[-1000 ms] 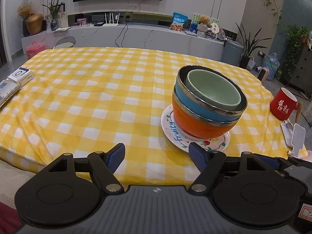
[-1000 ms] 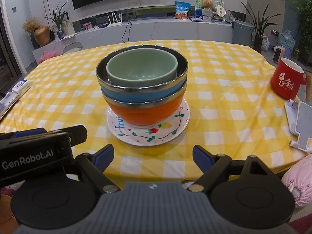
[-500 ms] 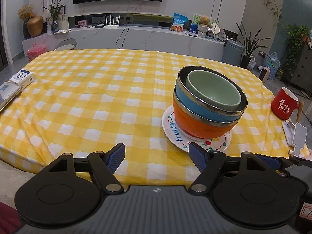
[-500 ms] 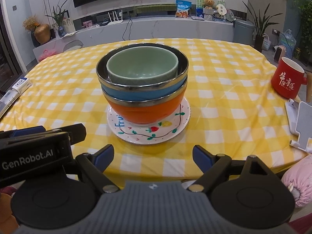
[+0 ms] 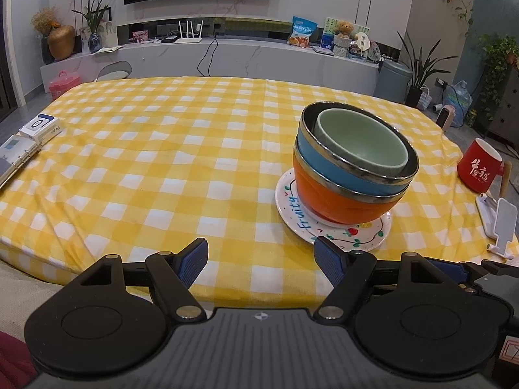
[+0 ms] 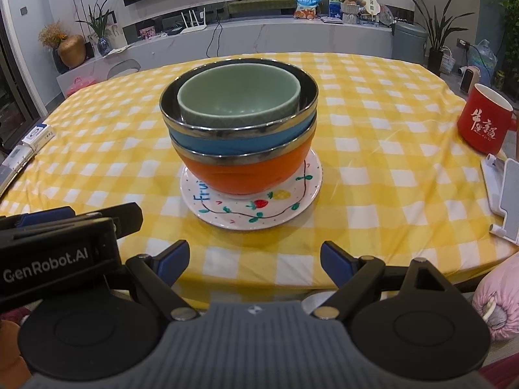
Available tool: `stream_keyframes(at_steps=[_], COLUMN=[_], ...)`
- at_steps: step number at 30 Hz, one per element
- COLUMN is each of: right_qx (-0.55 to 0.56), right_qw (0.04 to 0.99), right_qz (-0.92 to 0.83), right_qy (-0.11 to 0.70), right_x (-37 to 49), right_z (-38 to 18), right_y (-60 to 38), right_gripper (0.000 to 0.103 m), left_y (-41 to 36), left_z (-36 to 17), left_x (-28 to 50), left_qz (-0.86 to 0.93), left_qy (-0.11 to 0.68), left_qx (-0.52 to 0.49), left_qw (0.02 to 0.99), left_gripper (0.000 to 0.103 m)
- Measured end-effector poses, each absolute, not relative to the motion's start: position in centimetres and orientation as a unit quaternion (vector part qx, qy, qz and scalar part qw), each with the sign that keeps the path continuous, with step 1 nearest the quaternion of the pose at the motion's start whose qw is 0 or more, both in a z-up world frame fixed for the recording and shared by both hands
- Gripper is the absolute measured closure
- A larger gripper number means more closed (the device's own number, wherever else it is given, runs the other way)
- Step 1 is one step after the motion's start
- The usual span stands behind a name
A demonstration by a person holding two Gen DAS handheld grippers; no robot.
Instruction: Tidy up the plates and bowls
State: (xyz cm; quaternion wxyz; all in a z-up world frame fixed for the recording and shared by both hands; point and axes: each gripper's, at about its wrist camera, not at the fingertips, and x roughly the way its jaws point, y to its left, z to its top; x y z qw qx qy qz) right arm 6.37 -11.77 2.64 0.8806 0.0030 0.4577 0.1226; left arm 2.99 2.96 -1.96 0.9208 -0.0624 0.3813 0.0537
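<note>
In the left wrist view, the left hand-held gripper [image 5: 261, 259] sits at six o'clock with its blue-padded jaws spread wide and nothing between them, over the near edge of the desk [image 5: 162, 162] with its yellow checked cloth. The stack stands at about two o'clock from the gripper: a green bowl [image 5: 363, 142] nested in a blue bowl [image 5: 340, 175], that in an orange bowl [image 5: 337, 201], all on a white painted plate [image 5: 305, 223]. The nesting looks deliberate, since largest at the bottom and smallest on top keeps the pile steady and compact, which suggests the organizing is finished or nearly so. A red mug [image 5: 480, 168] and a white phone stand [image 5: 499, 220] lie at three o'clock, apart from the stack.

In the right wrist view, the right hand-held gripper [image 6: 254, 259] is likewise spread and empty at six o'clock, with the stack straight ahead at twelve o'clock, well clear of the pads. Part of the left gripper's body shows at nine o'clock. Both being drawn back, open, fits a pause after releasing, judged from their distance.

Against the earlier frames, nothing of note differs: the stack, mug and stand keep their places, and both grippers hold the same spread and the same position.
</note>
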Motion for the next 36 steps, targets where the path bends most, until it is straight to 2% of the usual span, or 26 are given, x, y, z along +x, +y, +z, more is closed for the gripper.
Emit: stream_keyframes(at_steps=[36], right_qx=[0.050], right_qw=[0.862], right_qz=[0.124], right_qy=[0.488], right_x=[6.8], right_z=[2.0], right_y=[-12.8], right_gripper=[0.017], left_y=[3.1], left_z=[-1.7], left_x=[2.8], left_qz=[0.059], left_qy=[0.377], left_qx=[-0.061], left_qw=[0.922], left_gripper=[0.016])
